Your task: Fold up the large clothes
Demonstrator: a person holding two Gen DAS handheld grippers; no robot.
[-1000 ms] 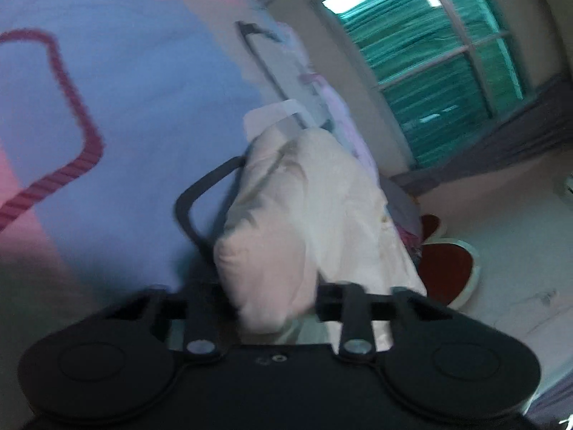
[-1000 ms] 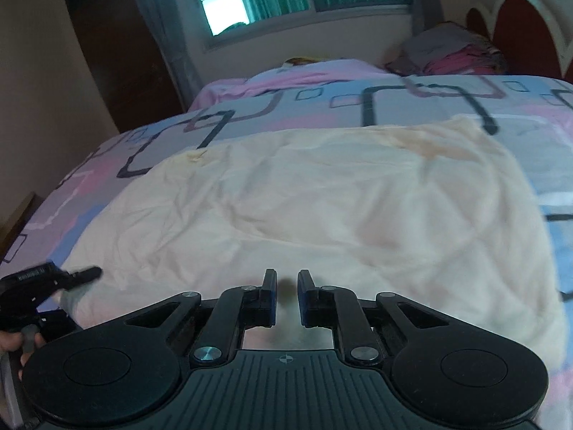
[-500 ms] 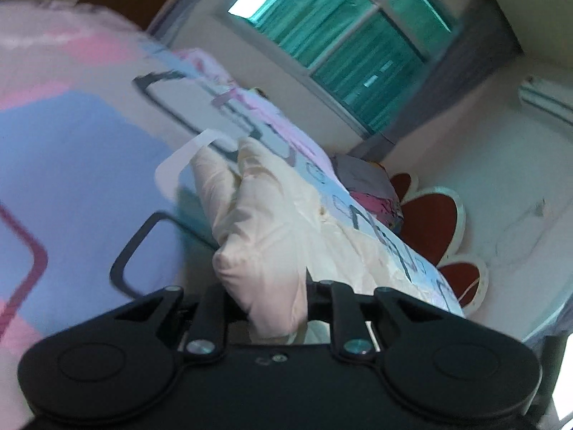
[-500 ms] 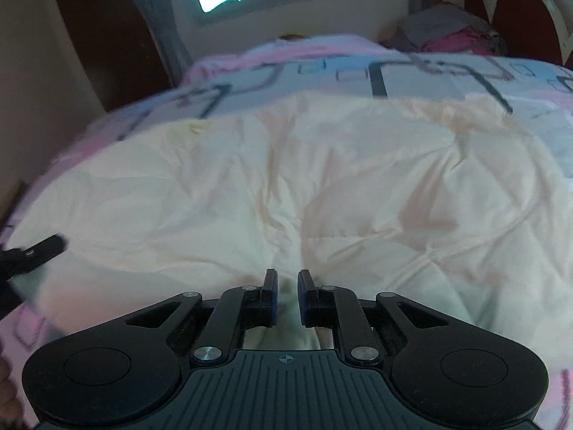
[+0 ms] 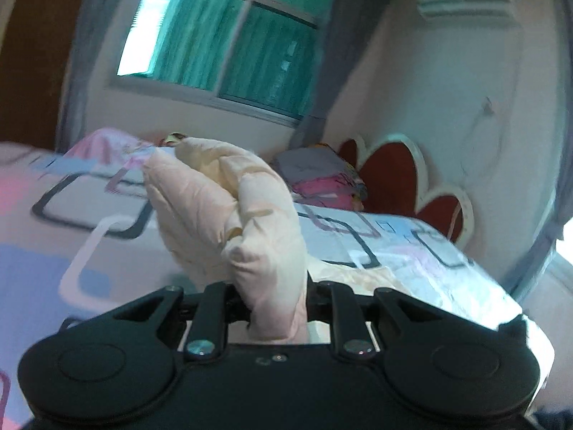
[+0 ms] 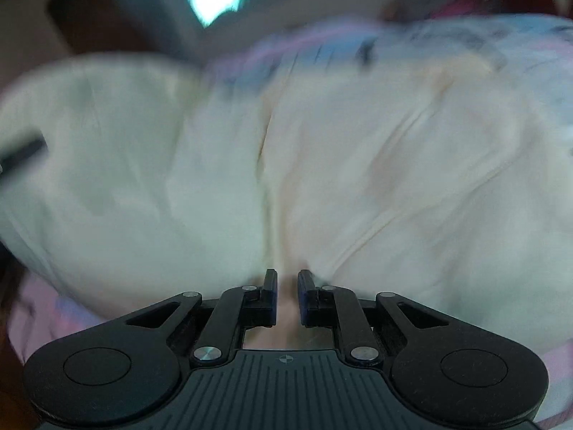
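Observation:
A large cream padded garment (image 6: 358,165) lies spread over the bed, blurred by motion in the right wrist view. My left gripper (image 5: 275,297) is shut on a thick bunched fold of this cream garment (image 5: 243,211), which stands up between the fingers above the bed. My right gripper (image 6: 287,286) is shut on the near edge of the same garment, the jaws close together with cloth pinched between them. The other gripper's finger (image 6: 21,150) shows at the far left of the right wrist view.
The bed has a pink, blue and white patterned sheet (image 5: 71,222). A pile of folded pink and grey bedding (image 5: 322,175) lies by the red and white headboard (image 5: 404,179). A green-curtained window (image 5: 229,36) is behind the bed, with an air conditioner (image 5: 469,3) on the wall.
My left gripper has swung upward with the cloth, its view turning from the sheet to the window and headboard. My right gripper has moved fast over the garment; a deep crease has formed.

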